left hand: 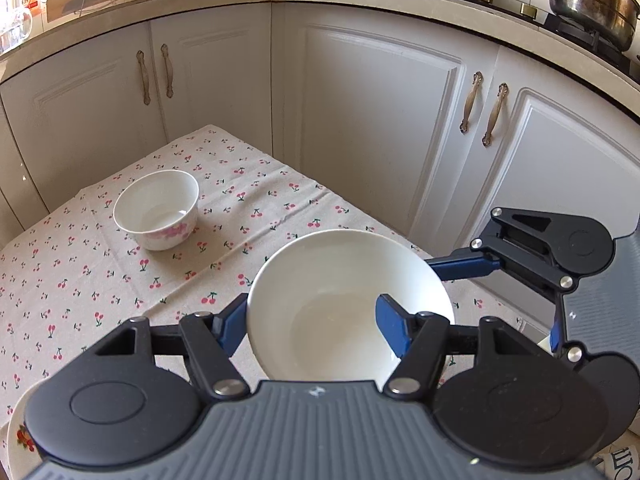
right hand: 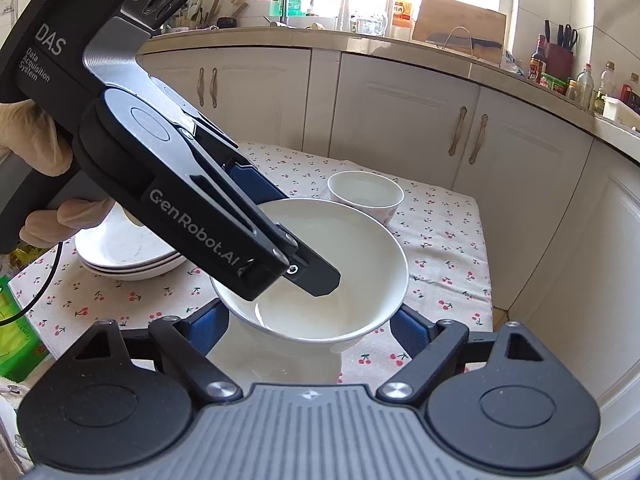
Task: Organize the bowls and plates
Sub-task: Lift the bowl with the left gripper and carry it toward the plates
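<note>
My left gripper (left hand: 314, 328) is shut on the rim of a plain white bowl (left hand: 340, 292), one finger outside the wall and one inside. It holds the bowl (right hand: 360, 264) above the cherry-print tablecloth (left hand: 120, 280). My right gripper (right hand: 310, 330) is open, its blue fingers spread on either side of the bowl's lower wall. It also shows in the left wrist view (left hand: 516, 300), beside the bowl. A smaller white bowl with pink flowers (left hand: 158, 208) stands further back on the cloth (right hand: 366, 196). A stack of white plates (right hand: 124, 254) sits at the left.
White cabinet doors (left hand: 380, 128) stand close behind the table (right hand: 452, 248). A plate with a red pattern (left hand: 18, 436) lies at the near left corner. A green packet (right hand: 16, 336) lies at the left edge. The counter above holds bottles, a cutting board and pots.
</note>
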`<state>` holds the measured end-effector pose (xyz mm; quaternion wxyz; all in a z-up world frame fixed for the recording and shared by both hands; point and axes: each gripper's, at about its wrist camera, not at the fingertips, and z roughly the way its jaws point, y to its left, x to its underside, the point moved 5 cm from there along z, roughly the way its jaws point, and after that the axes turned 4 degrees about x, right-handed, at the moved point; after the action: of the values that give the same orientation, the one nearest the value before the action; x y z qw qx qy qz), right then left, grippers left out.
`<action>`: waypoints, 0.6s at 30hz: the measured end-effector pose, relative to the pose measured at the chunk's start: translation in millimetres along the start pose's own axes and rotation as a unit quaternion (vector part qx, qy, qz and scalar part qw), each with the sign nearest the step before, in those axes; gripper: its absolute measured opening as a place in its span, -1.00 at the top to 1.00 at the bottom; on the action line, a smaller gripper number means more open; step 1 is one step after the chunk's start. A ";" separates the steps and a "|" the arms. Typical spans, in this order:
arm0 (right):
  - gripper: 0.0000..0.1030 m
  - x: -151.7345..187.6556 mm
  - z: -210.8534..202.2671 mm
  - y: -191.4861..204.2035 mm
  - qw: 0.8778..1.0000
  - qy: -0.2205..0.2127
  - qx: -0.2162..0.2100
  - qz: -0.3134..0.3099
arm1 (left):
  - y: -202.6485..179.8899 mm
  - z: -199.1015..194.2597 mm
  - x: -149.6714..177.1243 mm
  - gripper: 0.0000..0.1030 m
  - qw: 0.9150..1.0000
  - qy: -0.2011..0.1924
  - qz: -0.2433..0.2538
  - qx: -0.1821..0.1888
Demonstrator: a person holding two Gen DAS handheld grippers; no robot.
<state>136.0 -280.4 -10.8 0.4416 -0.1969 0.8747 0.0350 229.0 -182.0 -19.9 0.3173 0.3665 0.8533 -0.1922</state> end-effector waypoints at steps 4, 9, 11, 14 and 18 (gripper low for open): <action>-0.76 10.4 -0.6 10.8 1.000 0.010 -0.007 0.001 | -2.0 -1.5 15.0 -0.28 1.000 0.004 -0.008 0.006; -0.76 18.2 -1.1 17.2 1.000 0.018 -0.011 0.004 | -5.9 -1.2 26.6 -0.28 1.000 0.006 -0.007 0.009; -0.76 20.0 -1.4 18.3 1.000 0.020 -0.013 0.005 | -6.5 -0.1 29.9 -0.28 1.000 0.007 -0.008 0.009; -0.76 23.4 -1.6 21.0 1.000 0.023 -0.014 0.004 | -7.6 2.3 34.4 -0.28 1.000 0.010 -0.008 0.010; -0.76 25.9 0.6 21.9 1.000 0.026 -0.015 0.004 | -7.4 3.4 36.8 -0.28 1.000 0.010 -0.007 0.010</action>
<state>114.4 -268.1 -34.0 0.4157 -0.2009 0.8859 0.0449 205.3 -170.2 -46.7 0.3035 0.3658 0.8571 -0.1987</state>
